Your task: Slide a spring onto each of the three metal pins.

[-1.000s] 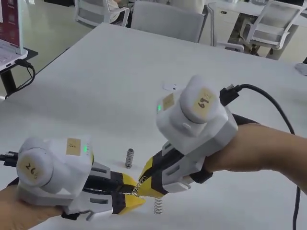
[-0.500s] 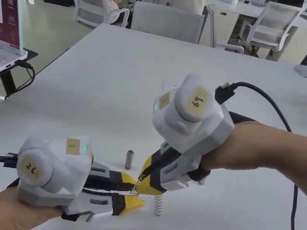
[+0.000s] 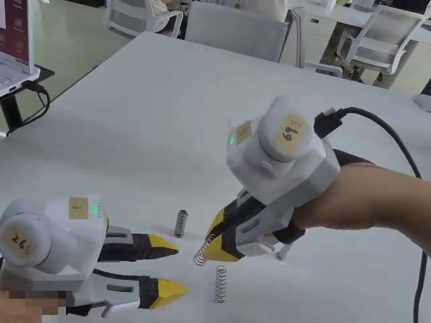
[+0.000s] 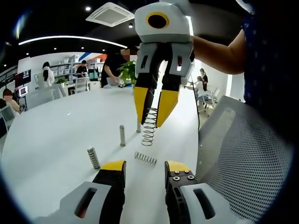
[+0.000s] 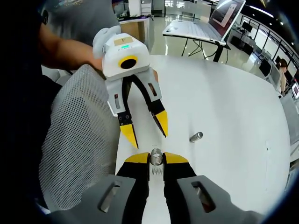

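My right gripper (image 3: 210, 246) is shut on a thin wire spring (image 3: 201, 252), which sticks out past its yellow tips above the white table (image 3: 148, 121). In the right gripper view the spring (image 5: 157, 157) sits end-on between the jaws. My left gripper (image 3: 173, 268) is open at the lower left, a short way from the spring, with nothing in it. A short pin wearing a spring (image 3: 180, 223) stands upright just beyond both grippers. A loose spring (image 3: 220, 283) lies on the table below the right gripper. Two bare pins (image 4: 122, 135) stand behind it in the left gripper view.
A black cable (image 3: 377, 131) trails from the right gripper across the table. Office chairs (image 3: 232, 27) line the far edge and a laptop (image 3: 13, 40) sits on a stand at the left. A mesh chair back (image 4: 243, 154) is close on the near side.
My left gripper has opened and drawn back to the left, away from the spring. The right gripper keeps the spring and has shifted slightly to the right.
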A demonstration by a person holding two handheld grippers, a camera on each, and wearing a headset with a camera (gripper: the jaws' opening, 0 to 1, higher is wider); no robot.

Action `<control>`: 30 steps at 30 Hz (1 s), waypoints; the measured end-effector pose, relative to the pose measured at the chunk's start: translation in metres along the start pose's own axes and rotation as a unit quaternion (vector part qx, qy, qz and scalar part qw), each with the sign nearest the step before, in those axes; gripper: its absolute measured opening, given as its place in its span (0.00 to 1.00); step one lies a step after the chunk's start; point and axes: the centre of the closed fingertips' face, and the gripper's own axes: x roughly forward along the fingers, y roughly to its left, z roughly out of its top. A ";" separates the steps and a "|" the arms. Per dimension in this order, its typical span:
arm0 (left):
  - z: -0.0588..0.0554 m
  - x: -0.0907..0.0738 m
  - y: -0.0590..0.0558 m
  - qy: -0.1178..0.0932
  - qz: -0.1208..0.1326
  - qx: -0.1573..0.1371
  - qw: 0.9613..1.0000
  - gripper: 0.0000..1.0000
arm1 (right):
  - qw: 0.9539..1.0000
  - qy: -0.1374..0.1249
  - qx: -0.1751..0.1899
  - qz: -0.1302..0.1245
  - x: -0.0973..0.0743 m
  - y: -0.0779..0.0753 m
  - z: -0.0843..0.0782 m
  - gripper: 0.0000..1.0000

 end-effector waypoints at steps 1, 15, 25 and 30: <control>-0.001 -0.001 0.002 0.000 0.004 -0.003 1.000 0.31 | 1.000 0.001 0.000 -0.001 -0.001 -0.001 -0.001 0.08; -0.011 -0.015 0.014 -0.012 0.045 -0.020 0.999 0.40 | 1.000 0.011 0.011 -0.019 -0.015 -0.019 -0.009 0.08; -0.021 -0.021 0.018 -0.014 0.056 -0.028 0.998 0.44 | 0.998 0.019 0.030 -0.047 -0.033 -0.044 -0.019 0.08; -0.023 -0.022 0.019 -0.015 0.059 -0.036 0.998 0.45 | 0.997 0.042 0.034 -0.061 -0.035 -0.056 -0.032 0.08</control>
